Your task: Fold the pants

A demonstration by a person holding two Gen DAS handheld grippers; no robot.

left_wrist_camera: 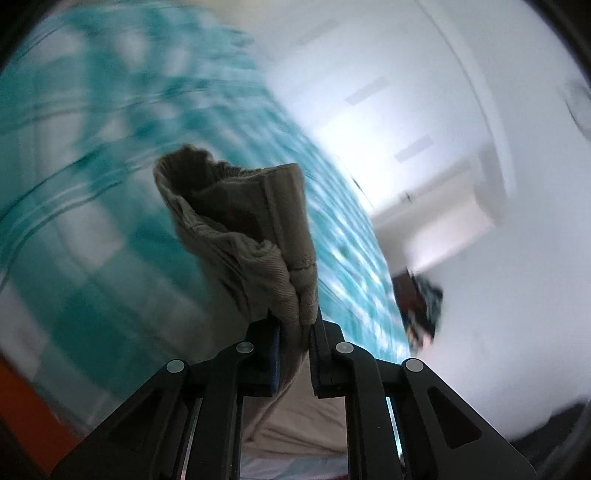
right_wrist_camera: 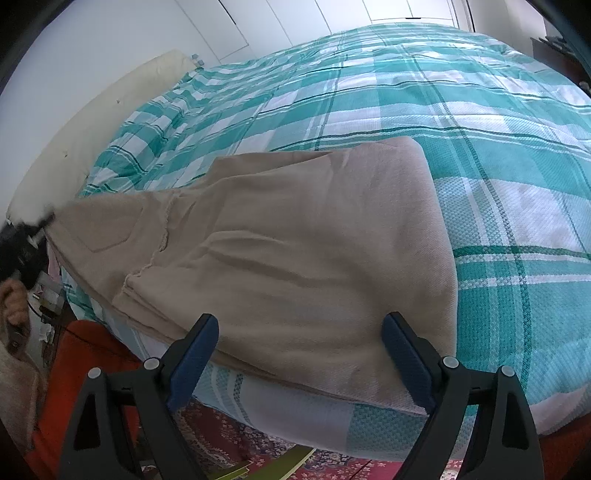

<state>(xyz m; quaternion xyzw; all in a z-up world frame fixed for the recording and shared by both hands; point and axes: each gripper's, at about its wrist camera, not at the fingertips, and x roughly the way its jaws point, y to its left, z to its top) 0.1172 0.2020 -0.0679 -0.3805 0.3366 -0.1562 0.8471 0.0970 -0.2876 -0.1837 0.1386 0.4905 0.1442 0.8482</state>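
Beige pants (right_wrist_camera: pixel 295 236) lie folded lengthwise on a teal-and-white checked bedspread (right_wrist_camera: pixel 461 110), near the bed's front edge. My left gripper (left_wrist_camera: pixel 295 332) is shut on the pants' waistband (left_wrist_camera: pixel 258 236), which stands bunched up between its fingers. In the right wrist view the left gripper (right_wrist_camera: pixel 26 240) shows blurred at the far left, pulling the pants' end off the bed edge. My right gripper (right_wrist_camera: pixel 299 332) is open and empty, its blue-padded fingers (right_wrist_camera: pixel 195 347) hovering just above the near edge of the pants.
A cream pillow (right_wrist_camera: pixel 92 122) lies along the bed's far left side by white wardrobe doors (right_wrist_camera: pixel 258 22). An orange-red cloth (right_wrist_camera: pixel 85 354) and a patterned red rug (right_wrist_camera: pixel 229 443) lie below the bed's front edge. The left wrist view is motion-blurred.
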